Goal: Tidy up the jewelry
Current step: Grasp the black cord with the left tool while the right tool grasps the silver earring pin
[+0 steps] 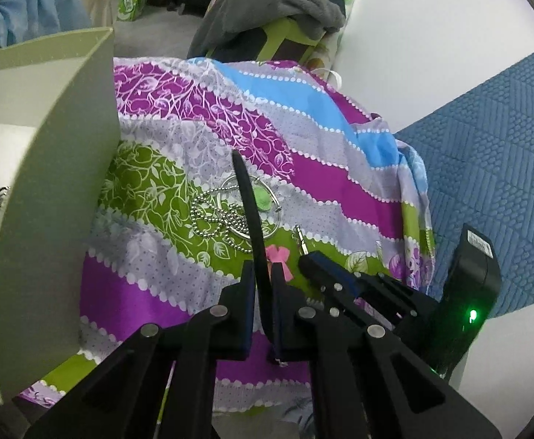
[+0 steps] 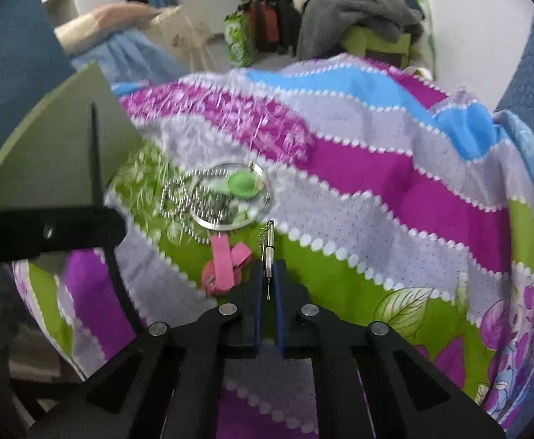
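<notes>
Left gripper (image 1: 263, 274) has its jaws clamped on a long black strip (image 1: 247, 197); right gripper (image 2: 267, 285) pinches a small silver pendant (image 2: 268, 256). Chain and ring (image 2: 226, 197) lie on the bedsheet (image 2: 376, 183). That strip could swing and snag the chain.

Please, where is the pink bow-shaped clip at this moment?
The pink bow clip lies on the patterned cloth, just left of the right gripper in its view, below the silver hoop and bead chain.
</notes>
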{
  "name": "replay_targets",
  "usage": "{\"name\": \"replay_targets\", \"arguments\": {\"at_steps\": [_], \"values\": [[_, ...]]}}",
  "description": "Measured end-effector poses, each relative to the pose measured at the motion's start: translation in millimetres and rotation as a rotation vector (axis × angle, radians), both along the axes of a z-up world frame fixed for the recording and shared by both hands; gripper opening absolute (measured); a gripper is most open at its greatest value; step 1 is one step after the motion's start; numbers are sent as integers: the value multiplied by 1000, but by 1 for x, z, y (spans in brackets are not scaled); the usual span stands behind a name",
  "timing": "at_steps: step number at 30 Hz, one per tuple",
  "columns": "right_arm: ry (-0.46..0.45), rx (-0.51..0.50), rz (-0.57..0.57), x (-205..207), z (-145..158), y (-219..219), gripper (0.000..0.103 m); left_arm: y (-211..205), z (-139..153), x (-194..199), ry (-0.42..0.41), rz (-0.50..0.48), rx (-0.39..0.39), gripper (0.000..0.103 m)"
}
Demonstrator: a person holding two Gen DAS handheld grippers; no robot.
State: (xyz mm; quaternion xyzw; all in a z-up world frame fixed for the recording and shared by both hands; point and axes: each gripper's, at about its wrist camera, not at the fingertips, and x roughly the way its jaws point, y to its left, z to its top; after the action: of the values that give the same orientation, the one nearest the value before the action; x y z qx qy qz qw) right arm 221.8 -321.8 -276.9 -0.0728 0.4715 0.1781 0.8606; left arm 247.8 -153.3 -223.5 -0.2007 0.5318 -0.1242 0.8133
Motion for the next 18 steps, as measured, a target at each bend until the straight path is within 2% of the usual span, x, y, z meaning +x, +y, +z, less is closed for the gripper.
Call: {"name": "replay_targets", "arguments": {"at_steps": [6,18], "values": [[-20,32,-37,-4,13,8,3,3,14,-9,-30,-19,26,5],[-75,116,-165,-37,71,2,3,18,46,-25,-81,-52,31,5]]}}
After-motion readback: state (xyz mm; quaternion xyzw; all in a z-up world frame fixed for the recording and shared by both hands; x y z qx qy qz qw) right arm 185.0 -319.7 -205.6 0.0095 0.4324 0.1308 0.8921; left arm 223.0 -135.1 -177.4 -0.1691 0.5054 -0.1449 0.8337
